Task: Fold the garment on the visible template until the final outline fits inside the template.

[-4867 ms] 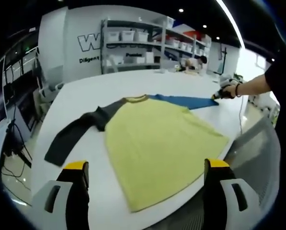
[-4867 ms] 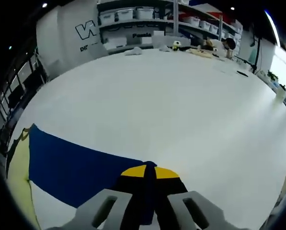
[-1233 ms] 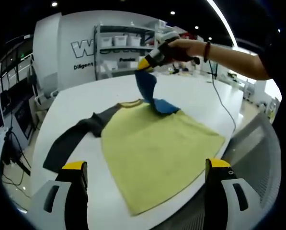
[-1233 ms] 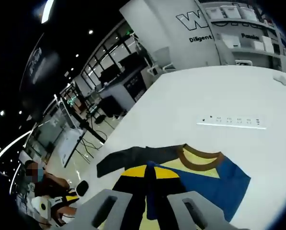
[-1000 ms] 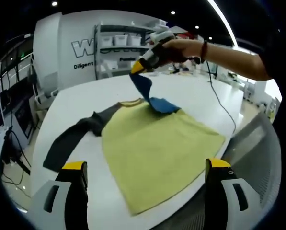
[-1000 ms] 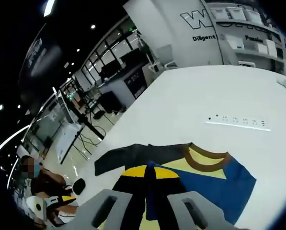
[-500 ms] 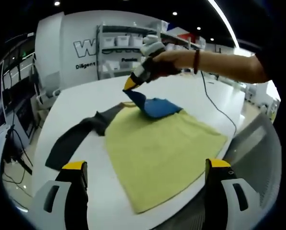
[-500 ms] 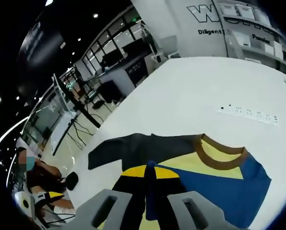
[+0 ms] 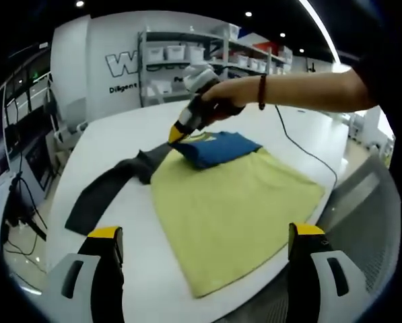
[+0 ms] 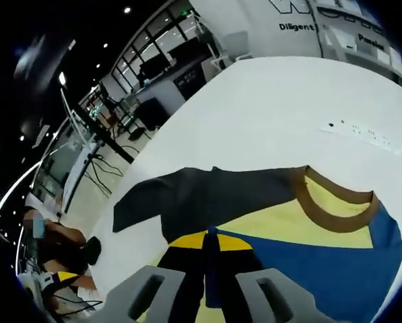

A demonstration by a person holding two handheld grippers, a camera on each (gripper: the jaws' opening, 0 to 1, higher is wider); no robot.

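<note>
The yellow garment [image 9: 234,208] lay flat on the white table [image 9: 113,134], its body spread toward the near right edge. In the left gripper view, the left gripper [image 9: 204,269] hung over the near edge with its jaws wide apart and nothing between them. That view also showed the whole scene: the dark grey sleeve [image 9: 106,188] stretched out to the left, and the blue sleeve [image 9: 214,148] folded over onto the top of the yellow body. The right gripper [image 9: 177,132], held in a person's hand [image 9: 217,97], came down at the left end of the blue fold, near the collar. Far behind stood white shelving [image 9: 187,60].

The right gripper view gave the close detail. The right gripper [image 10: 211,262] was clamped on the blue sleeve [image 10: 322,269], a thin edge of blue cloth running between the closed jaws. Just beyond lay the brown collar [image 10: 335,202] and the dark grey sleeve [image 10: 201,198]. A white power strip [image 10: 369,132] lay on the far table.
</note>
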